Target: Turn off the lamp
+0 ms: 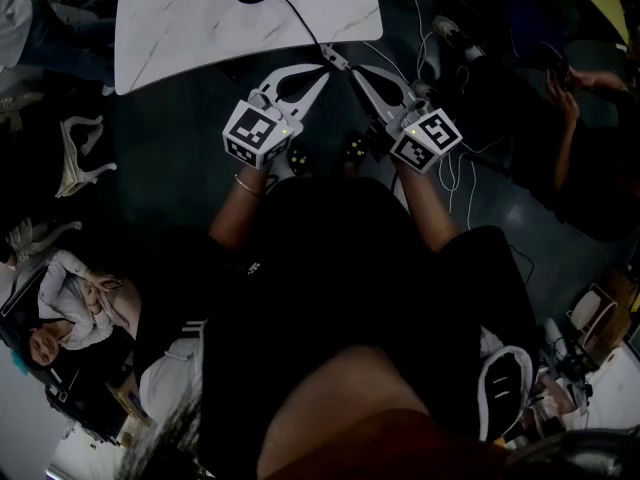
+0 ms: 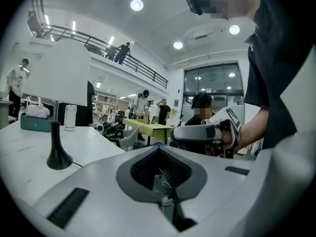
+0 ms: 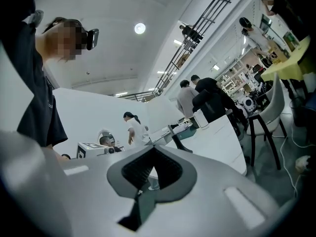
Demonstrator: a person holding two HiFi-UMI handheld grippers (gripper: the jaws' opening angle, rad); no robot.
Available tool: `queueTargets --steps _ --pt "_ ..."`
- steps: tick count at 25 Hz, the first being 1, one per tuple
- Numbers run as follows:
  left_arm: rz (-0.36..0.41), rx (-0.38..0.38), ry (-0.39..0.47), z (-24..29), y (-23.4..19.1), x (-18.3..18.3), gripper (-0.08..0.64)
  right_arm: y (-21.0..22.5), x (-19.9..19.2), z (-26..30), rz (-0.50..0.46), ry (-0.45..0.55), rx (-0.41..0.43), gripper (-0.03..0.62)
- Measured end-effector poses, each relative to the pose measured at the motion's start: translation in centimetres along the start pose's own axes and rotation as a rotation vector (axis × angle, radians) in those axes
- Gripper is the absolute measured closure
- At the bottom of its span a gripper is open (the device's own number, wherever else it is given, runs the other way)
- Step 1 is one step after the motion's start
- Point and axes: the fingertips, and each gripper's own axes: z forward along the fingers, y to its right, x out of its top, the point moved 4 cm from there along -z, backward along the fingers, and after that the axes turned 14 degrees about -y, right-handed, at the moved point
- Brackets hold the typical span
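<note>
Finding: the lamp [image 2: 56, 83] stands upright on the white marble table [image 1: 180, 38], with a white shade over a black flared base [image 2: 59, 157]. Its black cord [image 1: 298, 18] runs from the base across the tabletop and off the edge.

Your left gripper [image 1: 322, 71] and right gripper [image 1: 353, 72] sit on the cord side of the lamp, off the table and well apart from the base. Their tips converge just beside the point where the cord leaves the table. Both claws are pressed together, with nothing between the pads.

A white bottle [image 2: 70, 117] and a teal box [image 2: 34, 124] stand behind the lamp.
</note>
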Motion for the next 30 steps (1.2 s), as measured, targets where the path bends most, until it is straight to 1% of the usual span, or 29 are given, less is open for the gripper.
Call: queueTargets --steps 4,10,17,30 --pt "0.02 0.008 0.004 0.0 -0.6 1.0 0.554 0.5 0.7 0.6 -0.014 0.013 0.0 0.592" --pt "0.042 -0.01 0.007 0.3 -0.7 2.3 0.554 0.7 1.9 0.4 -0.016 0.044 0.004 0.592" --pt "0.055 -0.045 0.004 1.6 -0.3 2.6 0.554 1.3 2.3 0.0 -0.013 0.065 0.004 0.592" --pt "0.053 -0.051 0.005 2.6 0.1 3.0 0.554 2.1 2.0 -1.1 0.001 0.067 -0.017 0.592"
